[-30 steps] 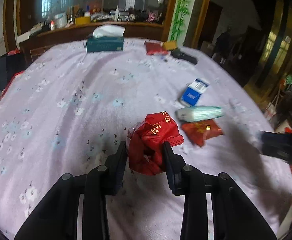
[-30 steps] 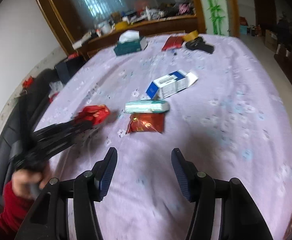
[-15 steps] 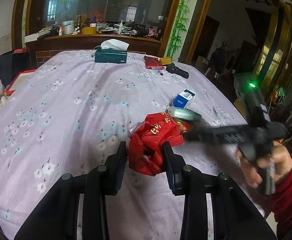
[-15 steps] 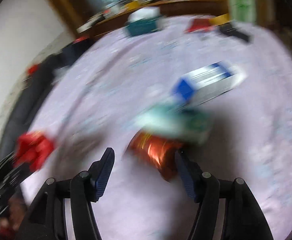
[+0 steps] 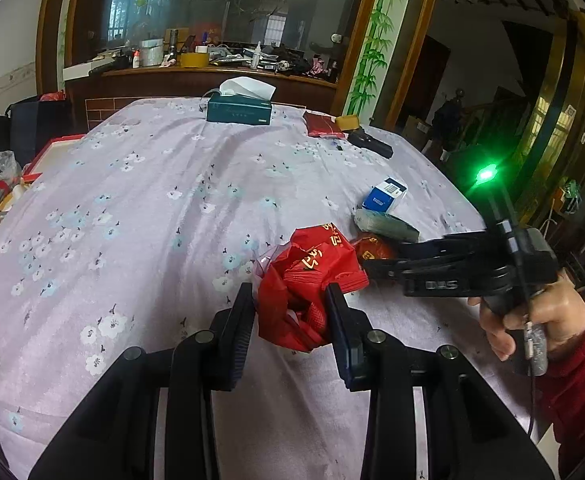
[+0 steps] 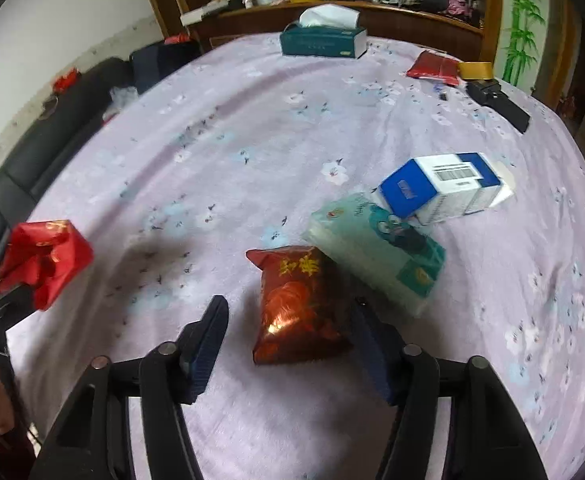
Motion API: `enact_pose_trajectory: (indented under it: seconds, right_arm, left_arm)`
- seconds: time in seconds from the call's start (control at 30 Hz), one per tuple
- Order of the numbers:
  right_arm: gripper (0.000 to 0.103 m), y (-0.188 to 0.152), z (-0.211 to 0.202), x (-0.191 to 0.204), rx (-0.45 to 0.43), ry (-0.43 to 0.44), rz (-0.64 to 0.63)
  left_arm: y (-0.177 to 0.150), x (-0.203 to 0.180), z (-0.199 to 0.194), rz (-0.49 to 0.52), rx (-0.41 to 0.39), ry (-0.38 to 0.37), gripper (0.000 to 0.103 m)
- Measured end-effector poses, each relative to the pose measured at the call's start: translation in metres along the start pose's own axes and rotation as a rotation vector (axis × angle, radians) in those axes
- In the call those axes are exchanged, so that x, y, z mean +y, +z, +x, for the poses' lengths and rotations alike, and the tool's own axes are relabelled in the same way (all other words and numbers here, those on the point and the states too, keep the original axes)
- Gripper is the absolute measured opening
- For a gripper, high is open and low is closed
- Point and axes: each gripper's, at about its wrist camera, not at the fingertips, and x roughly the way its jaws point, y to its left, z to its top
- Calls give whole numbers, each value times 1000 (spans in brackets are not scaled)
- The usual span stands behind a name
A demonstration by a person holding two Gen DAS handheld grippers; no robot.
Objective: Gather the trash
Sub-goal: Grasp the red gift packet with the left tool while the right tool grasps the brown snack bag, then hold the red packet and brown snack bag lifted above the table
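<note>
So the left gripper (image 5: 288,312) has its fingers clenched on a crumpled red bag (image 5: 312,276), holding it just above the floral purple cloth on the bench (image 5: 152,208). The right gripper (image 6: 288,340) sits over a shiny red snack packet (image 6: 296,304) lying flat near the bench's near edge; its fingers are closing with the packet between them. The right finger looks like it's against the packet's side, the left one is clearly apart, so not grasping yet. A pale green tissue pack (image 6: 376,256) lies touching the packet's far side, and a blue-and-white box (image 6: 440,188) rests against that. A teal tissue box (image 6: 322,40) stands by the far edge.
</note>
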Motion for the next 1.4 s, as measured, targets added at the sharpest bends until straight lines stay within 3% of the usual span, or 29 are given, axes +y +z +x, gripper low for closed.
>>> enact_pose_trajectory:
  seconds: [0.03,0.13,0.33,0.5,0.87,1.4]
  right_arm:
    - [42,-1,4,1,11,-24,-5]
    - [40,-6,4,8,1,-52,5]
    - [39,-42,-46,24,-89,-140,9]
    - [39,-85,-89,38,-184,-236,6]
    - [39,-148,-128,40,-267,-395,9]
    - [39,-172,-150,23,-312,-393,88]
  left_arm:
    - [-1,-1,0,1,-3,3,34]
    - [-3,-6,-3,13,-18,21,34]
    - [-12,-23,-11,37,-49,41,34]
    - [-24,-46,-15,65,-44,14,34]
    - [-38,-91,-14,133,-23,-14,34]
    - [-45,-116,-11,180,-8,-19,34]
